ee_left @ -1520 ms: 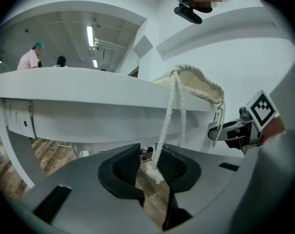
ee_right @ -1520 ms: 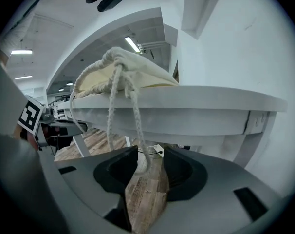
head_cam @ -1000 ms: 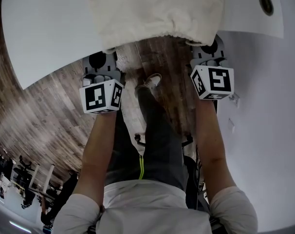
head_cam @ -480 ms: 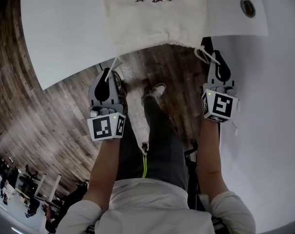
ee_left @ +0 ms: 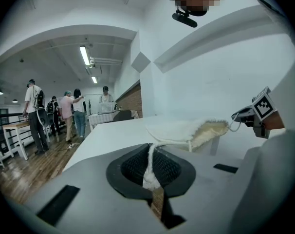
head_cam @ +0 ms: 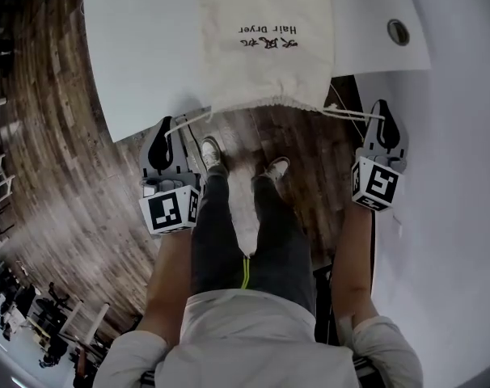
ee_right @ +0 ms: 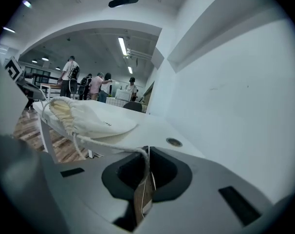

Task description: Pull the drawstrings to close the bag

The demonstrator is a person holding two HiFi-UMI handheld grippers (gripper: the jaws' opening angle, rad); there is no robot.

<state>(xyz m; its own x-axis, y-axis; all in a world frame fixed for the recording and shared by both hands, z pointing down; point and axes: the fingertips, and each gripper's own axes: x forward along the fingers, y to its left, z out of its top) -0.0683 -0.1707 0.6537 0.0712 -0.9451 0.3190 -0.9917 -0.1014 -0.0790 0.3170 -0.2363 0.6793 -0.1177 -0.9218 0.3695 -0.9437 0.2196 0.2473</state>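
Note:
A cream drawstring bag [head_cam: 265, 47] with dark print lies on the white table [head_cam: 140, 47], its gathered mouth [head_cam: 265, 103] hanging at the near edge. My left gripper [head_cam: 166, 126] is off the edge at the left, shut on the left drawstring [head_cam: 192, 118], which runs taut to the mouth. My right gripper [head_cam: 383, 113] is at the right, shut on the right drawstring [head_cam: 350, 113]. In the left gripper view the cord [ee_left: 150, 162] sits pinched between the jaws, with the bag [ee_left: 186, 130] beyond. In the right gripper view the cord [ee_right: 113, 144] leads from the bag [ee_right: 89, 118] into the closed jaws.
A round cable hole [head_cam: 398, 31] sits in the table's far right part. A white wall [head_cam: 455, 176] stands close on the right. The person's legs and shoes [head_cam: 245, 192] are over the wooden floor [head_cam: 67, 176] below the grippers. Several people [ee_left: 64, 113] stand far off.
Both grippers have drawn back from the table edge and spread apart. The drawstrings have come out longer and taut, and the bag's mouth has gathered narrower.

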